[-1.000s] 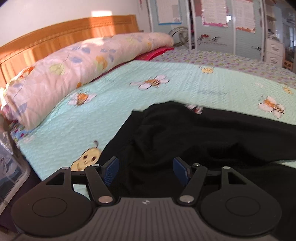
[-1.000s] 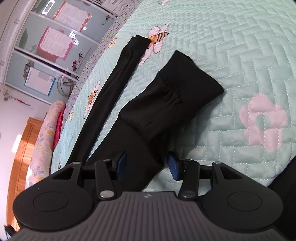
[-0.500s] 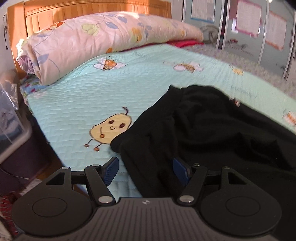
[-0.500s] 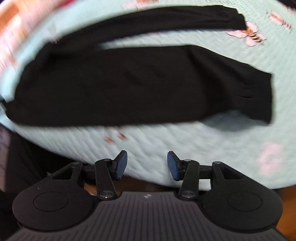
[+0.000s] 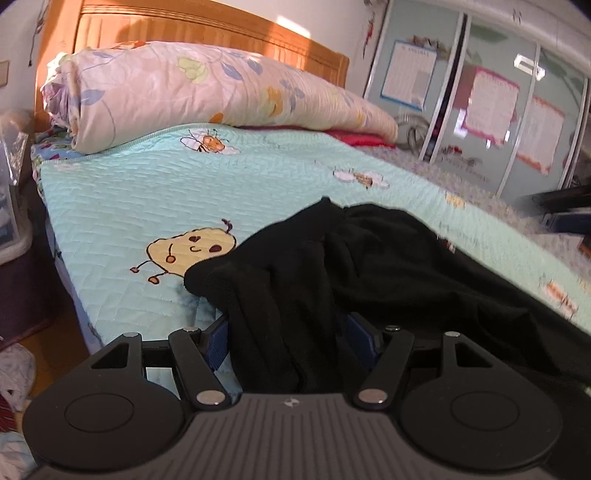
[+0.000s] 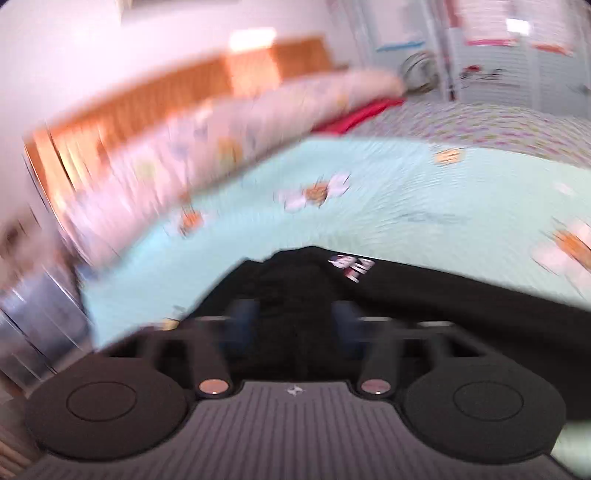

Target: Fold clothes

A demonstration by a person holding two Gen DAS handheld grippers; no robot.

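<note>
Garment (image 5: 369, 266) now bunched between left claw (image 5: 291, 339) pads | spread wide | right claw (image 6: 291, 325) blurred, unclear

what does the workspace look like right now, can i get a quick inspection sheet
surface: mint quilted bedspread with bee and cartoon prints.
job's things: black garment bunched at the near bed edge.
clutter: rolled floral duvet by the wooden headboard; red cloth beyond it.
grippers: left gripper open, garment between its fingers; right gripper blurred, over the garment, appears open.
cables: nothing seen.
surroundings: wardrobe doors with posters; plastic bin beside the bed.
</note>
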